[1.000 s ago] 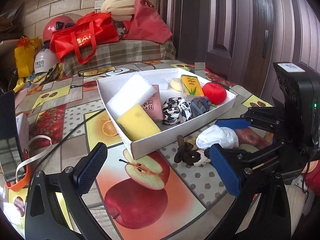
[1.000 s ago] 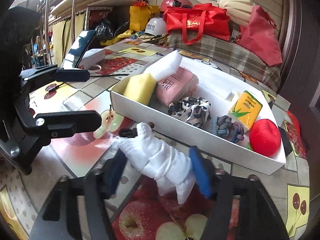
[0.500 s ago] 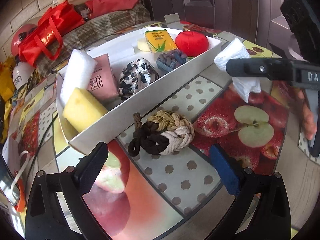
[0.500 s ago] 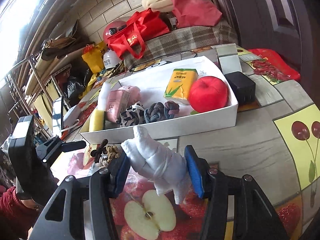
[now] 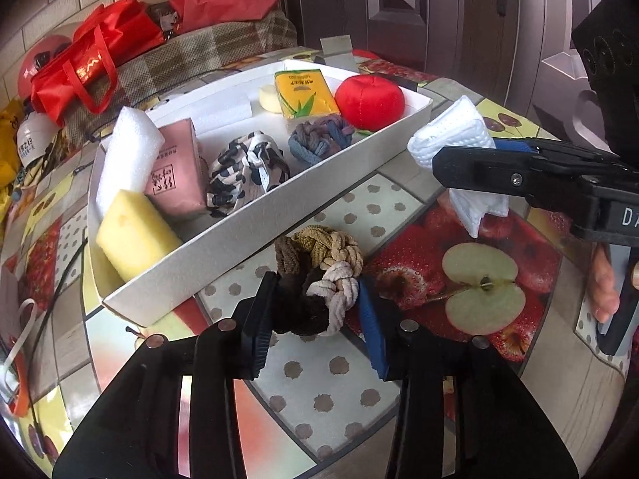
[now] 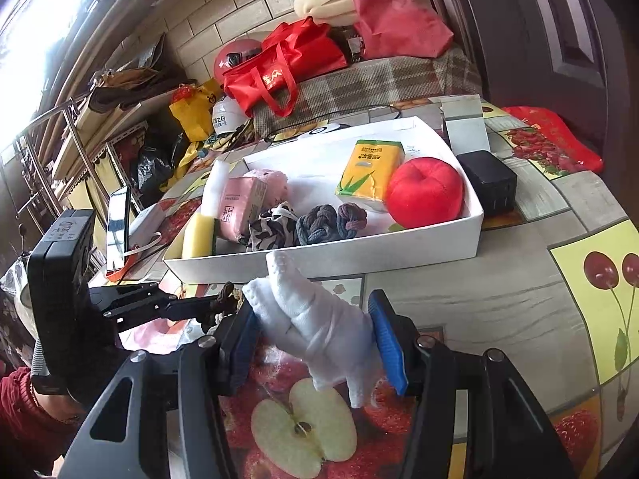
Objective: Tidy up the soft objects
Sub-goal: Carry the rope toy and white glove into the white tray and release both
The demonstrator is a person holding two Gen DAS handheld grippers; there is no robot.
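Pale brick-tiled wall (image 6: 247,12) behind a plaid-covered bench (image 6: 371,80); a dark panelled door (image 5: 419,12) stands to its right. Bright daylight floods in at upper left above a metal shelf rack (image 6: 60,131), over a fruit-patterned tablecloth (image 6: 559,263)

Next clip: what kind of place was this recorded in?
Probably a lived-in home, perhaps an entry or storage corner: a fruit-print tablecloth, a panelled door, red shopping bags on a plaid-covered bench, and cluttered metal shelves.
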